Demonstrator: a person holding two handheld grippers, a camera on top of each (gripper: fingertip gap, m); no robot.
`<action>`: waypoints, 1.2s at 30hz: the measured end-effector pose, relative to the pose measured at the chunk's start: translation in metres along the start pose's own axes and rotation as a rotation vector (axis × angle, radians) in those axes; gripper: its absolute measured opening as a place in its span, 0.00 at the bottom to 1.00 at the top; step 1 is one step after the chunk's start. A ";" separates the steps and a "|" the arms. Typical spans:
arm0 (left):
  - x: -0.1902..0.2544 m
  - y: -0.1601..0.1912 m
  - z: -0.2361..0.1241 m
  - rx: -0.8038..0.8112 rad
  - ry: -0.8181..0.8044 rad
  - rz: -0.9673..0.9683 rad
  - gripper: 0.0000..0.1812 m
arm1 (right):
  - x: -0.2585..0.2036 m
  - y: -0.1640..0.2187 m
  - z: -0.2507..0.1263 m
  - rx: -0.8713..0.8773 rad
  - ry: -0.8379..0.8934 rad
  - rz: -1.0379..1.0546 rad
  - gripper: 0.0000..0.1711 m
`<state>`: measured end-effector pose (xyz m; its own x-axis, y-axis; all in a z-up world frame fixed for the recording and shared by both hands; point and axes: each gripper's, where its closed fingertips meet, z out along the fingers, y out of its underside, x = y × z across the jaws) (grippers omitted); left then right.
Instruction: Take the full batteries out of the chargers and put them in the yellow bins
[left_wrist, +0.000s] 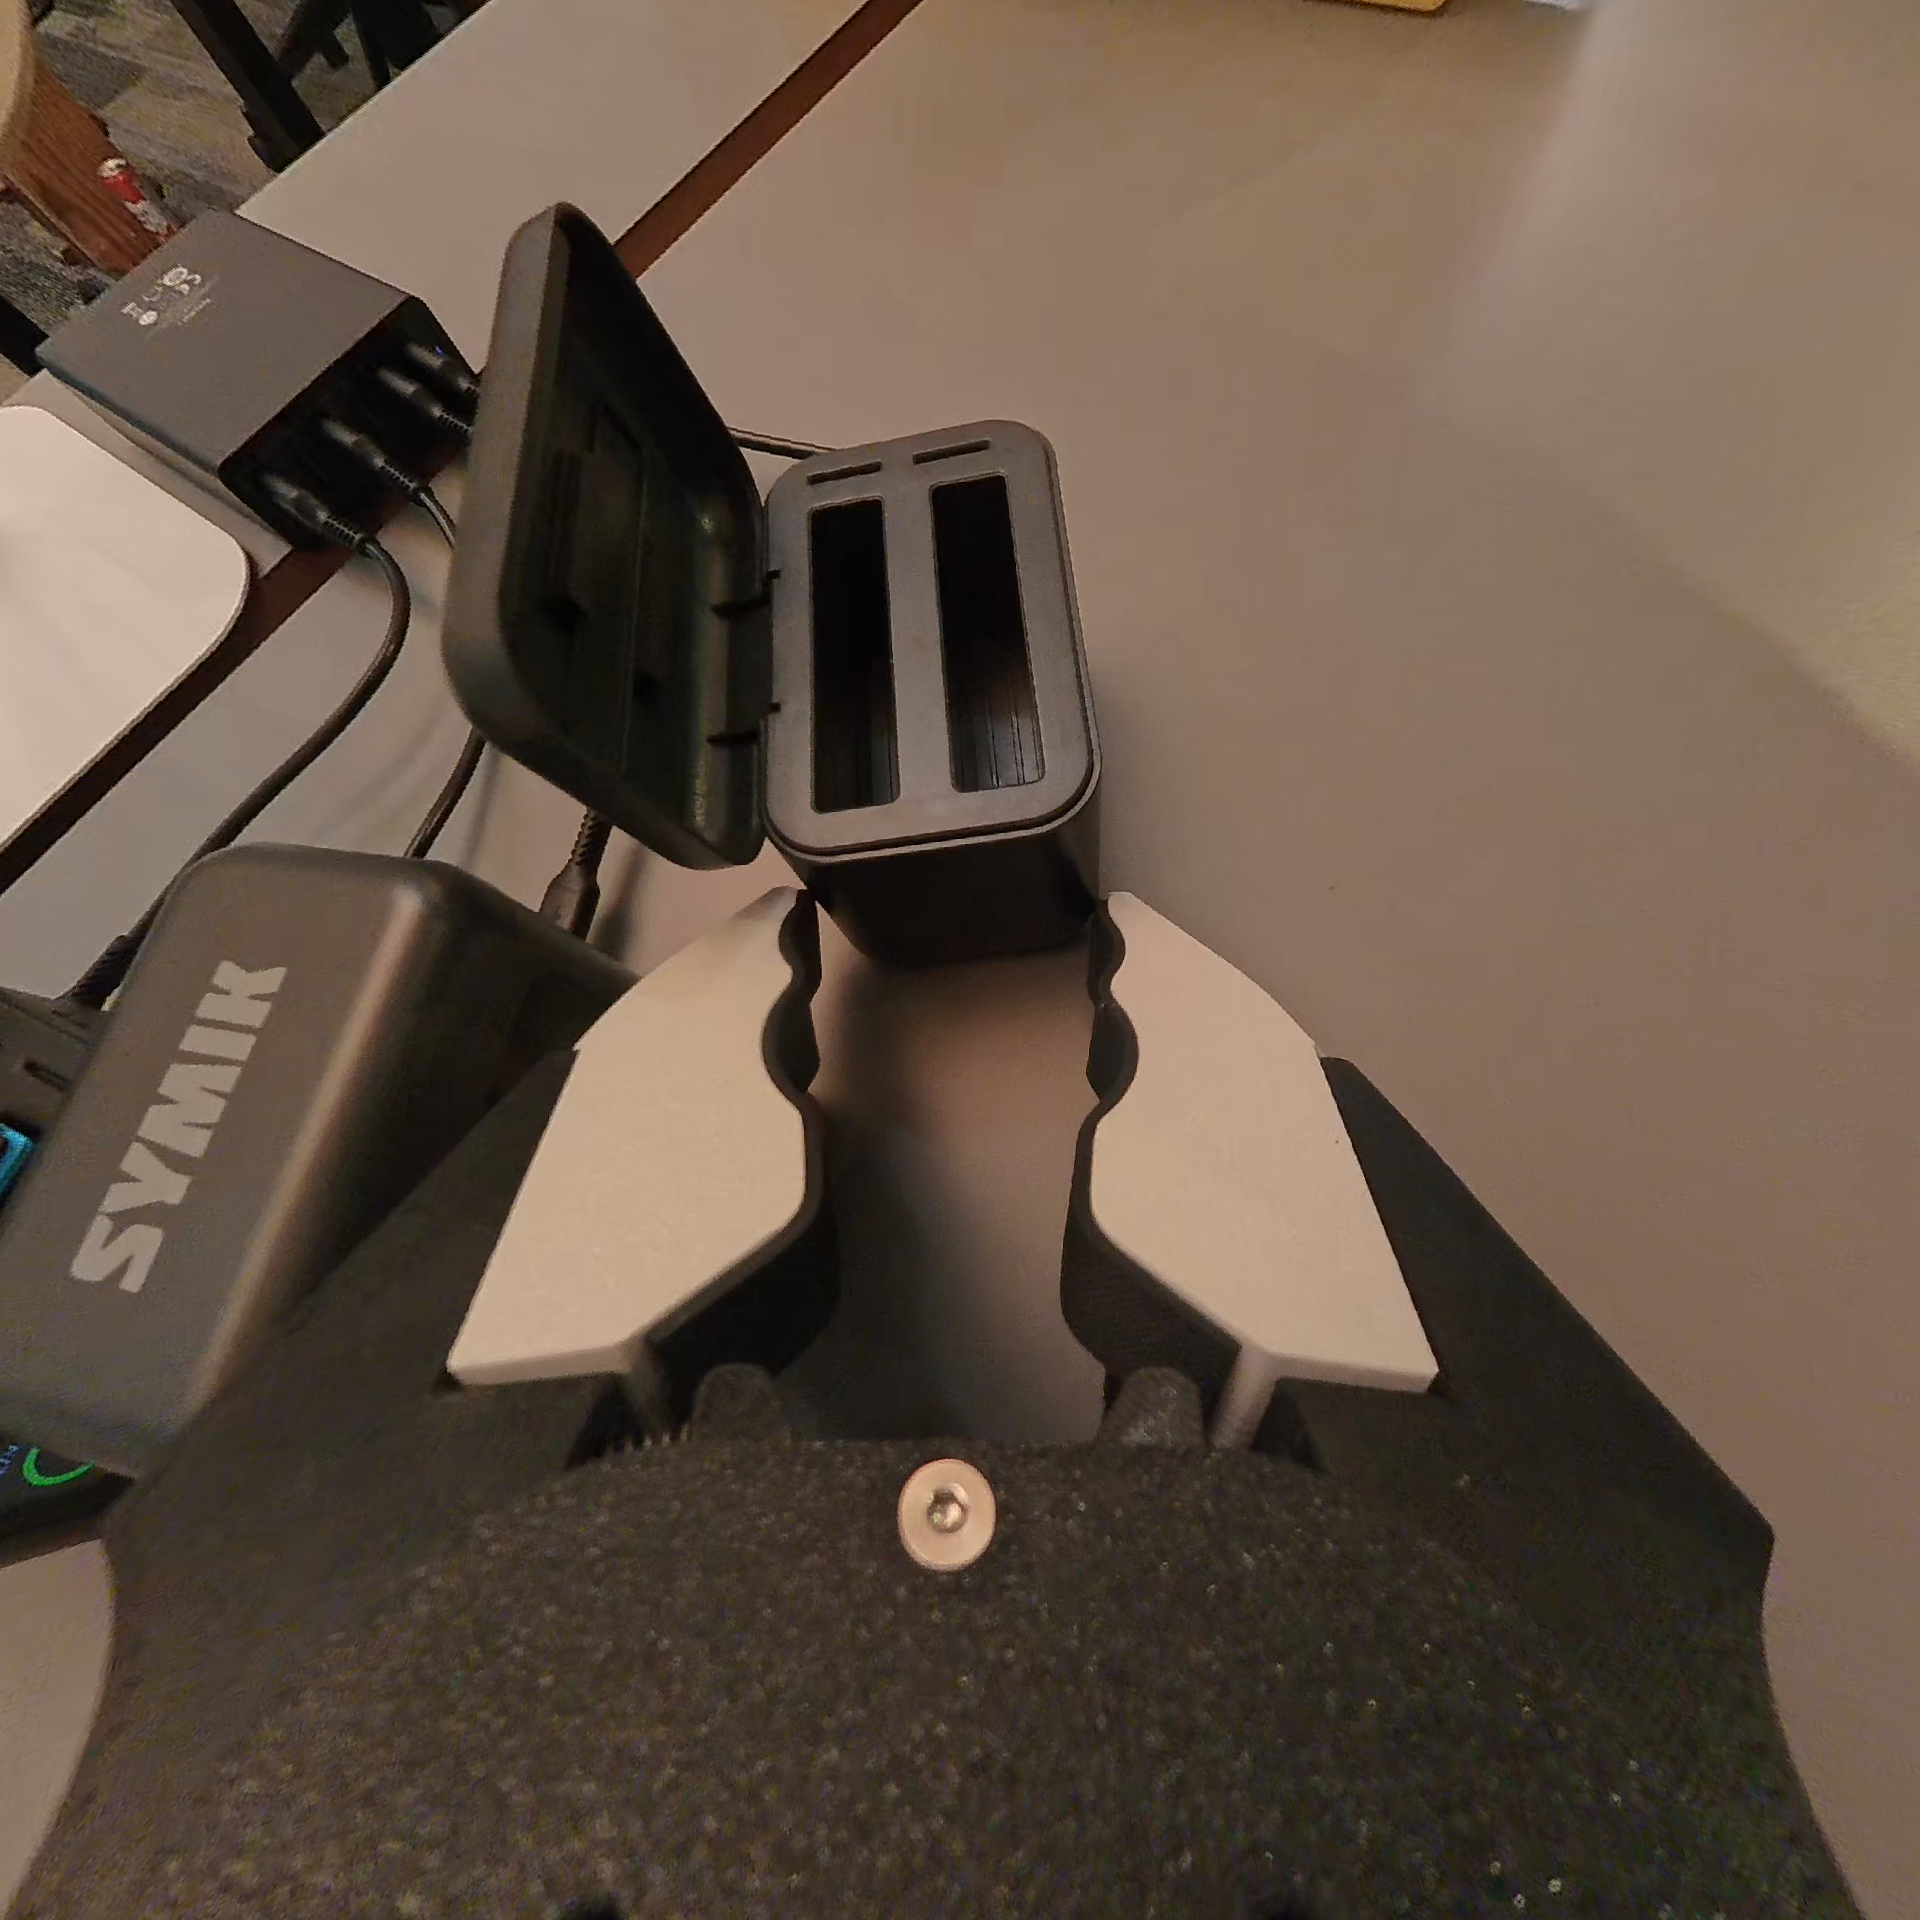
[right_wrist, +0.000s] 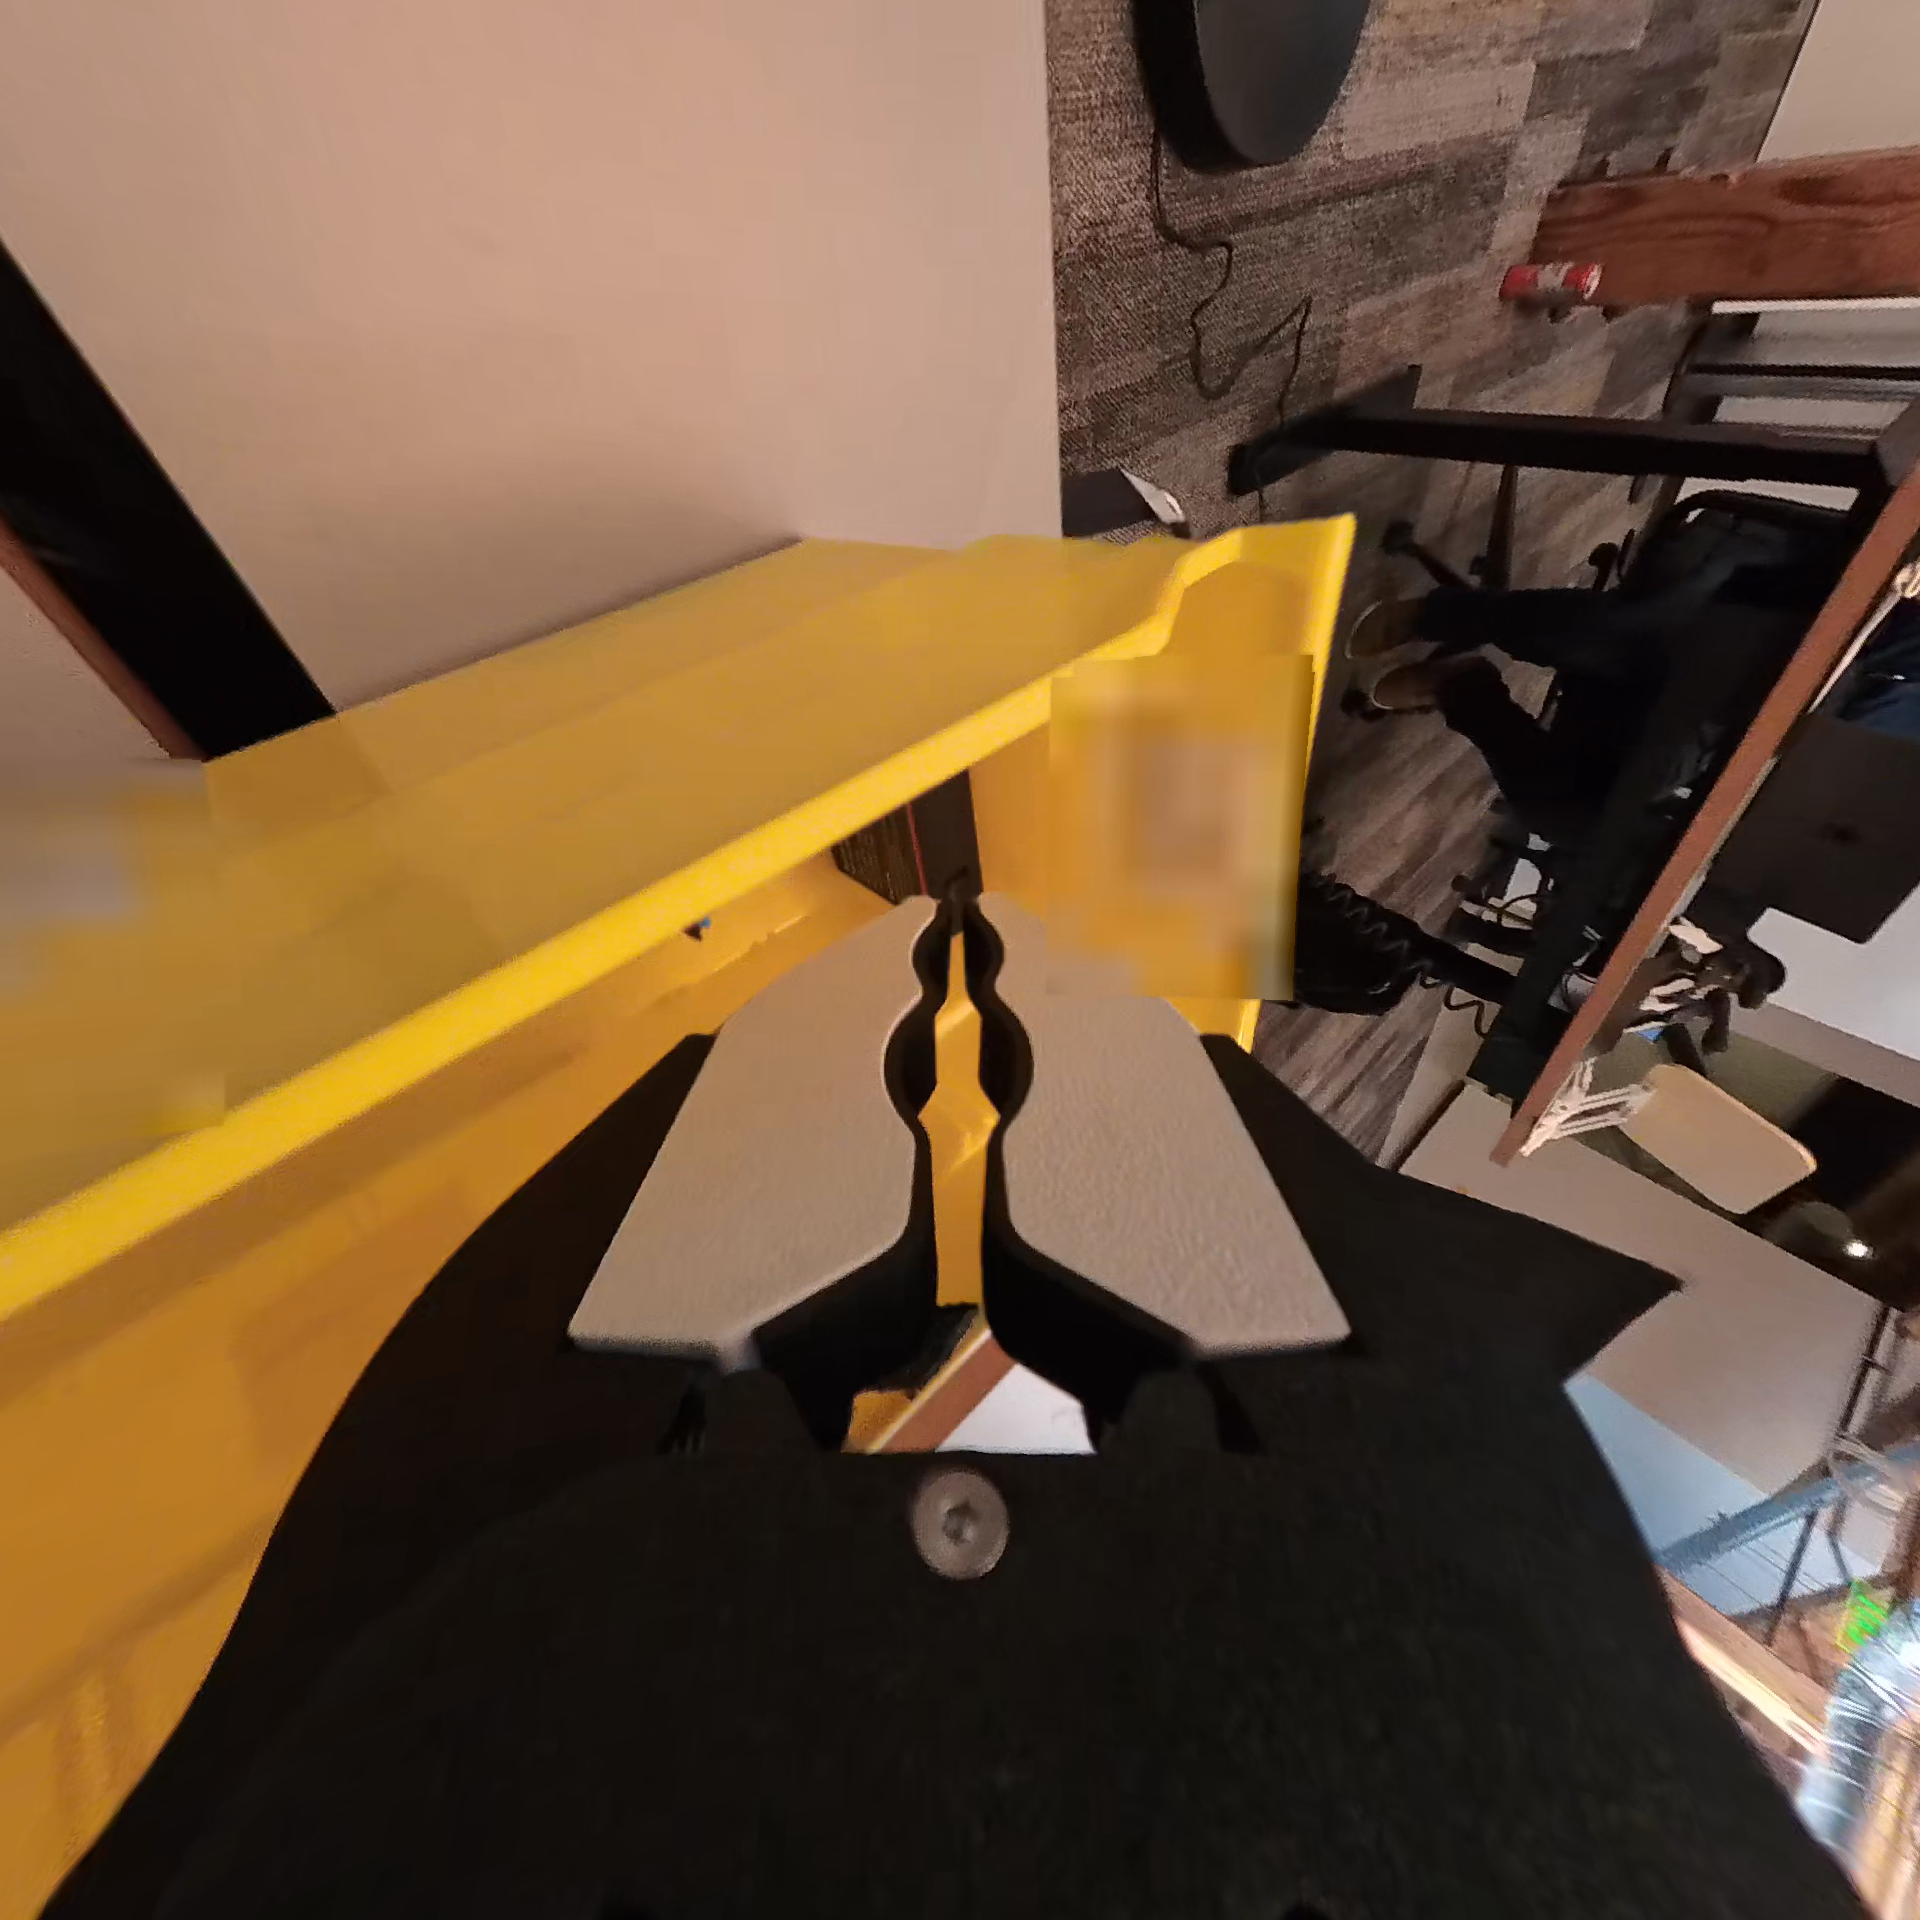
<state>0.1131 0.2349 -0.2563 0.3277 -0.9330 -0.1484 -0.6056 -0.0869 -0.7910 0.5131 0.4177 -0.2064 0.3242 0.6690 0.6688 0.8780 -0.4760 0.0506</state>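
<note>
In the left wrist view a black two-slot charger (left_wrist: 940, 665) stands on the grey table with its lid (left_wrist: 603, 540) flipped open to the left. Both slots look empty. My left gripper (left_wrist: 951, 914) straddles the charger's near end, with a grey fingertip (left_wrist: 769, 935) pressed against each side of its body. In the right wrist view my right gripper (right_wrist: 958, 914) is shut with the tips almost touching and nothing seen between them. It hangs over the yellow bin (right_wrist: 644, 831). A dark block (right_wrist: 909, 847) lies just past the tips inside the bin; I cannot tell what it is.
Left of the charger are a closed black charger case (left_wrist: 218, 1122), a black multi-port power hub (left_wrist: 260, 364) with cables (left_wrist: 384, 644), and a white pad (left_wrist: 94, 603). Bare grey table (left_wrist: 1455, 520) lies right of the charger. Beyond the bin are floor and chair legs (right_wrist: 1558, 436). My right fingertips sit around 45 centimetres from my left ones.
</note>
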 end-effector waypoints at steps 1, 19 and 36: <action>0.000 0.000 0.000 0.000 0.000 0.000 0.28 | -0.001 0.002 -0.001 -0.008 0.003 -0.007 0.03; 0.000 0.000 0.000 -0.001 0.003 -0.003 0.27 | -0.035 0.062 -0.080 -0.169 -0.317 0.832 0.28; 0.000 0.000 0.000 -0.001 0.003 -0.002 0.27 | -0.202 0.075 -0.178 -0.093 -0.498 1.393 0.01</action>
<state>0.1129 0.2344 -0.2565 0.3267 -0.9339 -0.1453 -0.6059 -0.0890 -0.7905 0.4503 0.1449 -0.2055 0.9676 -0.2328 -0.0981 -0.2525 -0.9046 -0.3434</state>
